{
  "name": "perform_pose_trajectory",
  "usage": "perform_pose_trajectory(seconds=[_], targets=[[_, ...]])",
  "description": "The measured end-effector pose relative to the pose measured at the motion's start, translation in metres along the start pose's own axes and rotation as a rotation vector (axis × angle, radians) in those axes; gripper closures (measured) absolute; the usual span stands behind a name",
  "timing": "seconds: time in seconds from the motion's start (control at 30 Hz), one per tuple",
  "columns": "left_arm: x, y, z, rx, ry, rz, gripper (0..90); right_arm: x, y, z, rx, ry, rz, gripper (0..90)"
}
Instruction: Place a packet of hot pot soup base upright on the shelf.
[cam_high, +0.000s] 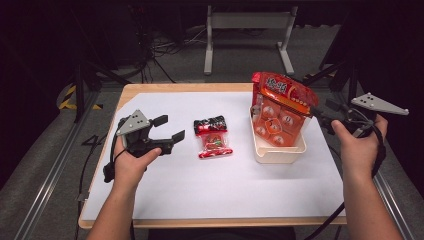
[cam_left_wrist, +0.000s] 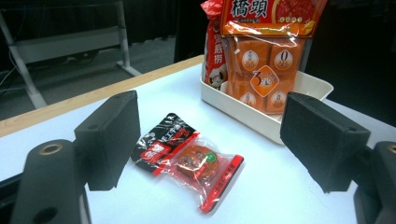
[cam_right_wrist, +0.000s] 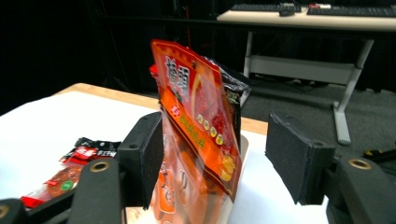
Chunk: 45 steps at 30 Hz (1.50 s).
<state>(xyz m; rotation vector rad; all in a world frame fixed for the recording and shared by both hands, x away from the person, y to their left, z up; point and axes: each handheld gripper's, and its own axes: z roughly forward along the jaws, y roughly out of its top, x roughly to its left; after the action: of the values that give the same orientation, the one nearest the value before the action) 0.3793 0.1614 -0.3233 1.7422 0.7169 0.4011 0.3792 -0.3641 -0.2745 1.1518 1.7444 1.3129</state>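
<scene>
Both grippers spread open, nothing grabbed.
Left gripper (cam_high: 170, 128) sits near the counter's (cam_high: 200, 190) left edge beside the small snack packet (cam_high: 213, 137); right gripper (cam_right_wrist: 215, 163) straddles the orange seasoning bag (cam_high: 280, 107), standing in the white tray (cam_high: 277, 152) near the right edge.

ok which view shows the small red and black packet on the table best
The left gripper view: the small packet lies close and whole between the open jaws. The high view shows it whole but small. The right gripper view catches its end behind a jaw.
</scene>
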Motion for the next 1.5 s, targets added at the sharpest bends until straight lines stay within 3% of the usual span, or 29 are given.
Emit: perform_pose_trajectory(seconds=[0.3, 0.53, 0.93, 1.27, 1.5], targets=[[0.005, -0.004, 0.002, 0.023, 0.014, -0.018, 20.7, 0.024, 0.003, -0.011, 0.016, 0.111, -0.078, 36.6], [0.009, -0.008, 0.006, 0.030, 0.017, -0.015, 22.6, 0.038, -0.002, -0.008, 0.027, 0.217, -0.108, 37.7], [0.018, -0.011, 0.019, 0.031, 0.025, -0.030, 25.6, 0.057, -0.014, -0.002, 0.034, 0.333, -0.158, 38.4], [0.033, -0.012, 0.042, 0.065, 0.028, -0.028, 23.9, 0.071, -0.019, 0.007, 0.067, 0.382, -0.184, 36.9], [0.039, -0.013, 0.059, 0.077, 0.041, -0.019, 24.5, 0.076, -0.023, 0.009, 0.075, 0.387, -0.193, 35.7]])
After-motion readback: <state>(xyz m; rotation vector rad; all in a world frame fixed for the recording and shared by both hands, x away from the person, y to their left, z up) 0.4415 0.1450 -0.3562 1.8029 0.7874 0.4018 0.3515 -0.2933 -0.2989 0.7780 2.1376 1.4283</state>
